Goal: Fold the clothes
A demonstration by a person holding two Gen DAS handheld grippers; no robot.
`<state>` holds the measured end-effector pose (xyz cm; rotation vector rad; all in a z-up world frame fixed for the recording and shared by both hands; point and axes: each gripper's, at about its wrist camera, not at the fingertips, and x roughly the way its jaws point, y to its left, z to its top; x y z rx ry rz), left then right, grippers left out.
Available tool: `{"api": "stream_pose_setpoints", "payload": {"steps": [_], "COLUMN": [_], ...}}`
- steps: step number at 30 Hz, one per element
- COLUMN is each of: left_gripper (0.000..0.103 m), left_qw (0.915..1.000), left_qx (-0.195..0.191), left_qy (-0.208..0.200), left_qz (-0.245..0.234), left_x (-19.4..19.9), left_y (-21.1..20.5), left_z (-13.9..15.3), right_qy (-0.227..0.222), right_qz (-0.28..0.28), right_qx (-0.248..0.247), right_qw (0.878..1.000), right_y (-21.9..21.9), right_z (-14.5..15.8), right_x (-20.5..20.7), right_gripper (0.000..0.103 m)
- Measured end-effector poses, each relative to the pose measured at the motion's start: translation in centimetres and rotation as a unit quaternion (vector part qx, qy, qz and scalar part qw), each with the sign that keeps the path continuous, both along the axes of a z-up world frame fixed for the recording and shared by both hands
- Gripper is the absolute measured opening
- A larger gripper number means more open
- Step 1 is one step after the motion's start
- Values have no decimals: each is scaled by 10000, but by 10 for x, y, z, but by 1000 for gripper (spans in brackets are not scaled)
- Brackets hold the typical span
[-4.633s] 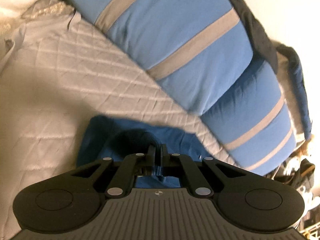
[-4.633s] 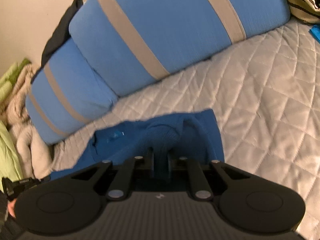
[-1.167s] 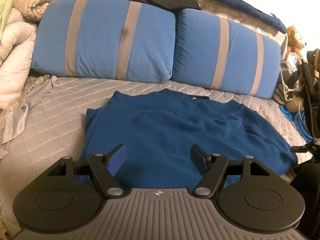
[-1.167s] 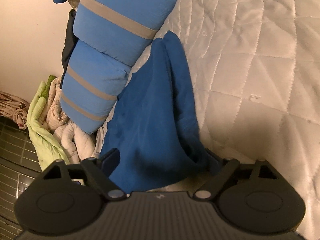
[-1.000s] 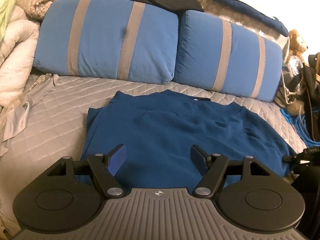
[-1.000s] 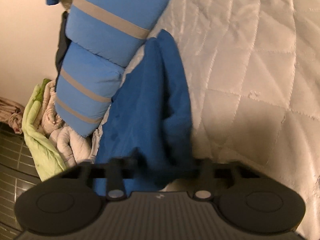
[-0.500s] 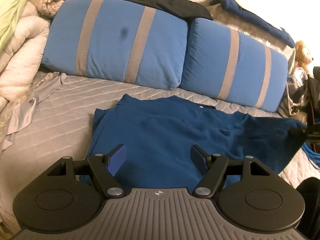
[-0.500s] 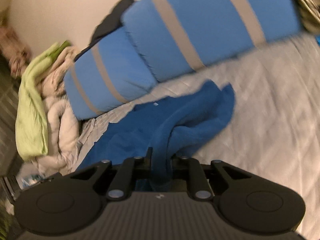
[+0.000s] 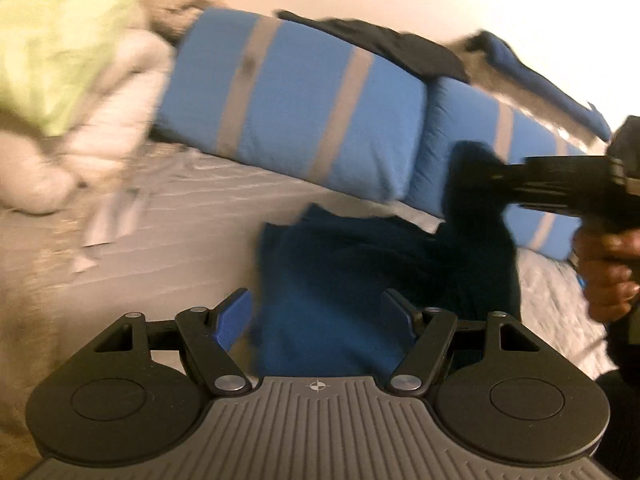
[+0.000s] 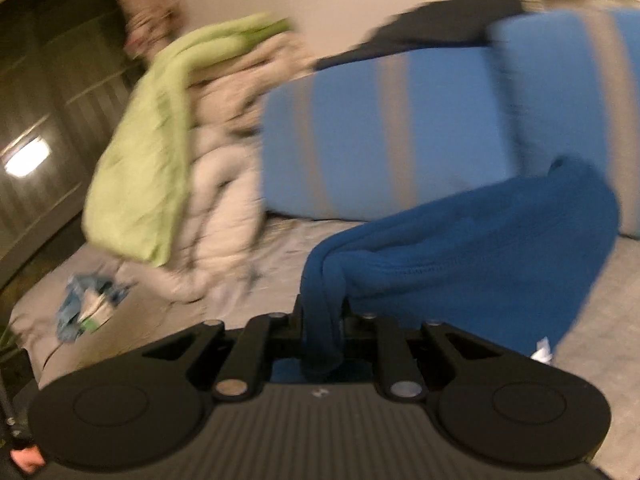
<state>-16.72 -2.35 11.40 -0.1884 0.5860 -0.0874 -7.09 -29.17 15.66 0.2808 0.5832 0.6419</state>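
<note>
Right tongs (image 10: 322,320) clamp the shirt's (image 10: 480,248) lifted edge, left tongs (image 9: 316,316) wide and empty: first fold underway, most folding left.

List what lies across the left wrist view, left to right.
Green blanket → left striped blue pillow → black garment on the pillows → lifted dark blue garment → right gripper pinching it → person's hand.

Black grippers (image 9: 320,314), blue-padded fingers (image 9: 234,316)
</note>
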Motion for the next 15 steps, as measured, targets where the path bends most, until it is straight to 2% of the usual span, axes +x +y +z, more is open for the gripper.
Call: {"api": "stream_pose_setpoints", "payload": {"steps": [2, 4, 6, 7, 8, 11, 15], "left_gripper": [71, 71, 71, 71, 71, 71, 71], "left_qw": [9998, 9995, 9992, 9991, 9991, 9991, 9988], "left_qx": [39, 71, 89, 93, 89, 65, 55], "left_qy": [47, 137, 222, 243, 251, 295, 382], "left_qz": [164, 270, 327, 338, 336, 310, 316], "left_x": [-8, -12, -15, -17, -18, -21, -20], "left_y": [12, 21, 26, 28, 29, 32, 37], "left_z": [1, -1, -5, -6, -7, -12, -20], "right_qy": [13, 196, 688, 907, 931, 798, 651], "right_qz": [394, 671, 883, 917, 918, 900, 868], "right_qx": [-199, -626, -1072, -1227, -1348, -1691, -1971], "right_qw": [9990, 9956, 9879, 9840, 9822, 9782, 9744], "right_y": [51, 97, 135, 145, 151, 164, 169], "right_z": [-4, -25, -59, -75, -83, -99, -93], "right_x": [3, 7, 14, 16, 13, 3, -6], "right_gripper": [14, 14, 14, 14, 14, 14, 14]}}
